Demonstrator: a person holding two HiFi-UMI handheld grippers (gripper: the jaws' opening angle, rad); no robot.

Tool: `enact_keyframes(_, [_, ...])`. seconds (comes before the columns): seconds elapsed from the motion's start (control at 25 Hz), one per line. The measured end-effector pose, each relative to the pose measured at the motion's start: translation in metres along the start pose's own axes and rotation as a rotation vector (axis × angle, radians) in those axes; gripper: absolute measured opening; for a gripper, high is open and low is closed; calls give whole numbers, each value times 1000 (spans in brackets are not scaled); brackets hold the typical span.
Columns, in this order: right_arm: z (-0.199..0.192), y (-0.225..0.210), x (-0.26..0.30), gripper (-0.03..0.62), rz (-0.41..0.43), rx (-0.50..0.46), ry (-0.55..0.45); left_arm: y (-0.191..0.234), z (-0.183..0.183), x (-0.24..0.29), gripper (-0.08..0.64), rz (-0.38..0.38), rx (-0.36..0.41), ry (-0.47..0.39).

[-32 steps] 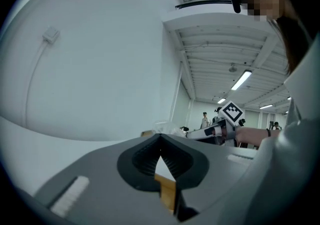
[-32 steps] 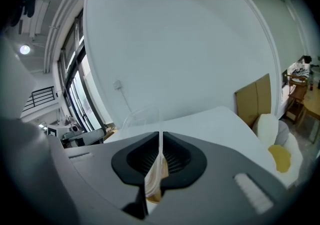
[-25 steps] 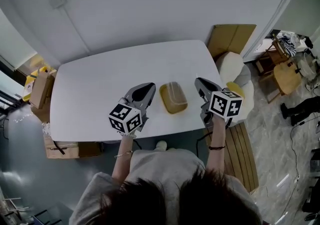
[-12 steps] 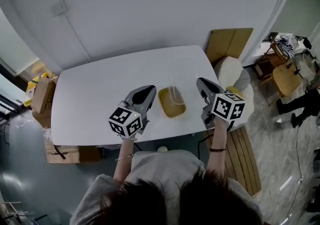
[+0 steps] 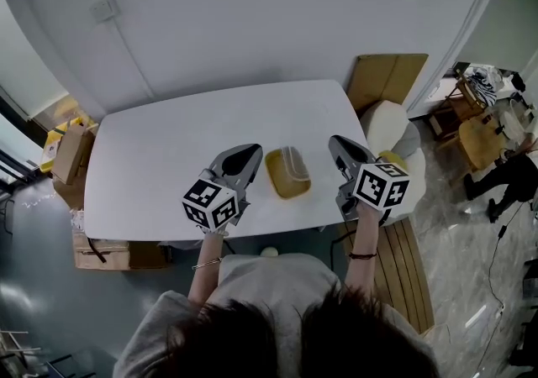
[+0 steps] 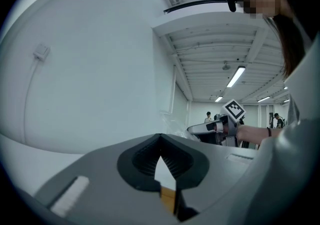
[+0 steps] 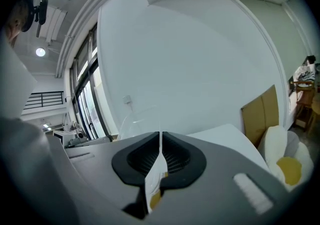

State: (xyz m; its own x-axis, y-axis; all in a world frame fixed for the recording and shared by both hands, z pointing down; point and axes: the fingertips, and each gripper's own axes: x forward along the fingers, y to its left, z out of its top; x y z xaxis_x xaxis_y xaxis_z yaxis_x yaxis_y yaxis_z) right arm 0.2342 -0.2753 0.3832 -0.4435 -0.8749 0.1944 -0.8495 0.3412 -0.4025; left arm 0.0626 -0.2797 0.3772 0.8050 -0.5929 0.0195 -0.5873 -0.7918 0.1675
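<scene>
1. The left gripper has its two ribbed black fingers pressed together at the tips, with nothing clamped between them.
2. The right gripper is likewise closed. Its fingers meet along a thin slit and hold nothing.
3. A clear plastic tub with a mustard-yellow bottom rests on the white rounded table, near the front edge.
4. In the head view the tub lies between the two grippers. The left gripper is just beside the tub's left edge, and the right gripper is a little further off on the other side. Neither touches it.
5. In the right gripper view the tub shows faintly just left of the closed fingertips, outside them.
6. In the left gripper view the right gripper shows off to the right, past the fingertips.
7. A brown cardboard sheet leans by the table's far right corner. A white chair with a yellow cushion stands beside the right gripper.
</scene>
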Motion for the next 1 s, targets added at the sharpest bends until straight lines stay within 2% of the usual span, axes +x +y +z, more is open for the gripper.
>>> enact_keyframes(1.0, [5,7,-4,31,43,-18,0,0,1,-4,-9,18,-10,-8])
